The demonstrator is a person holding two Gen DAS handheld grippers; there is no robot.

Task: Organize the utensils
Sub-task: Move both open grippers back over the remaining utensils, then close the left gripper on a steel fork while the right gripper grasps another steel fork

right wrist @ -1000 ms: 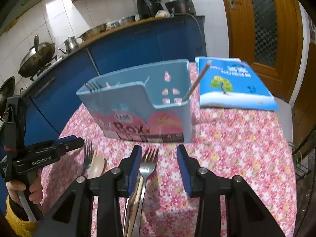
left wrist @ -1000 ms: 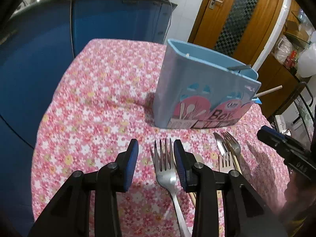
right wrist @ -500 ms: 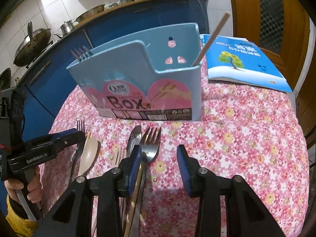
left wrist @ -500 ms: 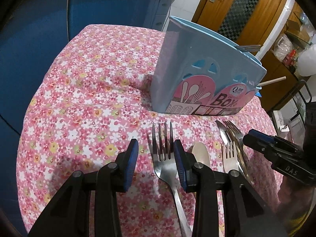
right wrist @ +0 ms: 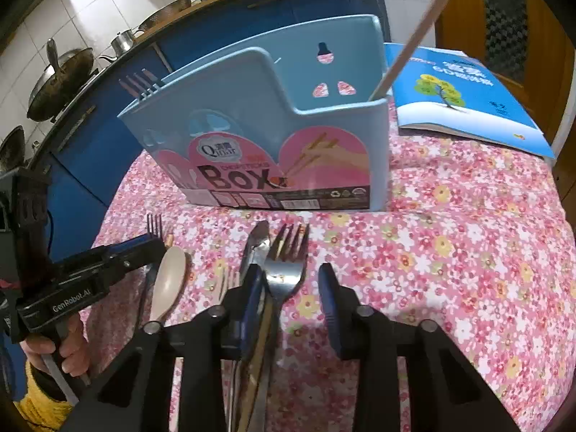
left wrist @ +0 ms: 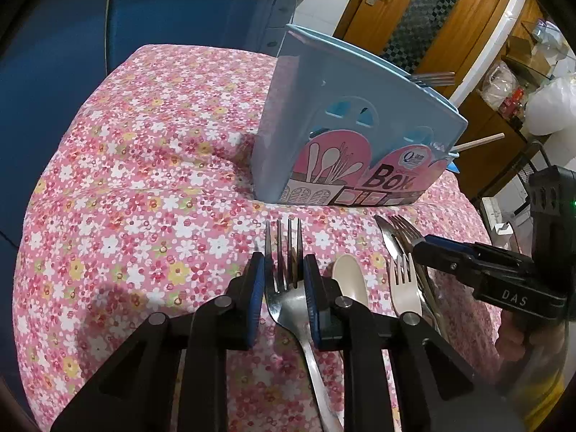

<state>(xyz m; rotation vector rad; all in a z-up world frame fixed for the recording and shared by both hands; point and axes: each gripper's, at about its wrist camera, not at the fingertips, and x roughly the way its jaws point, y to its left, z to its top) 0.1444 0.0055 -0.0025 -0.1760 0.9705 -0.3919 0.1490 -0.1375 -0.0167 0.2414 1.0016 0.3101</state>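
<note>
The left gripper, its jaws just narrowed, is closed around a steel fork at six o'clock of the utensil box, ready for lifting. The right gripper, also narrowing, is not yet clamped on a second fork, whose head lies against the left pad only.

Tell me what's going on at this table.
A person is sorting cutlery with a hand-held gripper in each hand. The left hand-held gripper has just been closing and now pinches the left fork by its head. The right hand-held gripper has been closing too, around the right fork, but its right pad is not touching it yet. Both forks lie flat on the table, in front of the blue box.
</note>
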